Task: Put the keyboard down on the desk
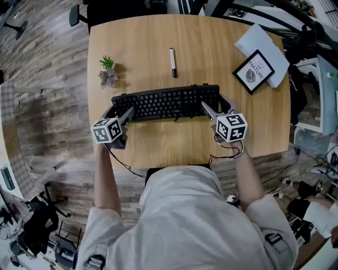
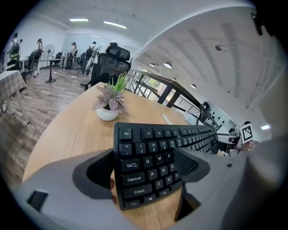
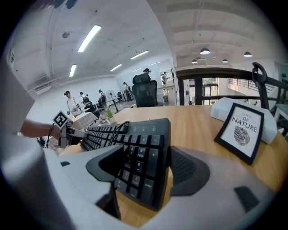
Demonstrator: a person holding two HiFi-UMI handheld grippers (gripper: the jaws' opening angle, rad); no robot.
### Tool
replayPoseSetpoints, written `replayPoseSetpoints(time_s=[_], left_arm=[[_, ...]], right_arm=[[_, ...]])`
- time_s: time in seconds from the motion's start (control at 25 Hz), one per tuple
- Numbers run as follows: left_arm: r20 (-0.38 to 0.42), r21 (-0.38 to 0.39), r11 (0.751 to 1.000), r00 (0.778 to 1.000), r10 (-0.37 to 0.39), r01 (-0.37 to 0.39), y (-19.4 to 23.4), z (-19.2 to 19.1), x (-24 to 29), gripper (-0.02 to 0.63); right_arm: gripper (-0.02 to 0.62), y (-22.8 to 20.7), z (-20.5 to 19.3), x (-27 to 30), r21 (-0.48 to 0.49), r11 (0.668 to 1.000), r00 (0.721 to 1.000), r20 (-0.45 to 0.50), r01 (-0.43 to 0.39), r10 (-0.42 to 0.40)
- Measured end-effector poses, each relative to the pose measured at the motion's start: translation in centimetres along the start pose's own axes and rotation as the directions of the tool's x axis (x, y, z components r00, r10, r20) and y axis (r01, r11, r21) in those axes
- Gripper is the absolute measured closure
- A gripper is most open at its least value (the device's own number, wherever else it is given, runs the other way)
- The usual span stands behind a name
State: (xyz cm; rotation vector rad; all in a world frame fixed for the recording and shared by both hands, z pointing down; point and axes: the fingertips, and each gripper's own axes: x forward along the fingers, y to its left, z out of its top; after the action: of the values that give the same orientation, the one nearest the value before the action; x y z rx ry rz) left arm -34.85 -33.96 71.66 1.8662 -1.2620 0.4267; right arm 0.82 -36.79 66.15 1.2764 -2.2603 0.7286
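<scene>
A black keyboard (image 1: 166, 103) stretches across the near half of the wooden desk (image 1: 148, 37), its near edge tipped up off the wood. My left gripper (image 1: 119, 112) is shut on its left end; in the left gripper view the jaws clamp the keyboard (image 2: 150, 164) around the Tab and Caps Lock keys. My right gripper (image 1: 216, 105) is shut on the right end, and in the right gripper view the number pad of the keyboard (image 3: 139, 155) sits between the two jaws. The keyboard's cable loops over the keys near that end.
A small potted plant (image 1: 108, 71) stands at the desk's left, behind the keyboard. A pen (image 1: 172, 62) lies behind the keyboard's middle. A framed card (image 1: 254, 71) and a white box (image 1: 264, 45) occupy the back right corner. An office chair (image 1: 127, 8) stands beyond the far edge.
</scene>
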Motion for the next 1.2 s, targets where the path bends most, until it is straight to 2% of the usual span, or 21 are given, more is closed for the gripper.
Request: replayPoseSetpoints(time_s=[0.52, 1.2], left_arm=[[-0.072, 0.007, 1.000, 0.997, 0.019, -0.018, 0.6, -0.7, 1.6, 0.187], [-0.151, 0.033, 0.999, 0.988, 0.037, -0.032, 1.0, -1.6, 2.8, 0.187]], right_arm=[[0.275, -1.7, -2.5, 3.0, 0.125, 0.992, 0.984, -0.179, 0.005, 0.018], [0.276, -2.8, -5.9, 5.1, 0.245, 0.970, 0.951, -0.299, 0.004, 0.072]])
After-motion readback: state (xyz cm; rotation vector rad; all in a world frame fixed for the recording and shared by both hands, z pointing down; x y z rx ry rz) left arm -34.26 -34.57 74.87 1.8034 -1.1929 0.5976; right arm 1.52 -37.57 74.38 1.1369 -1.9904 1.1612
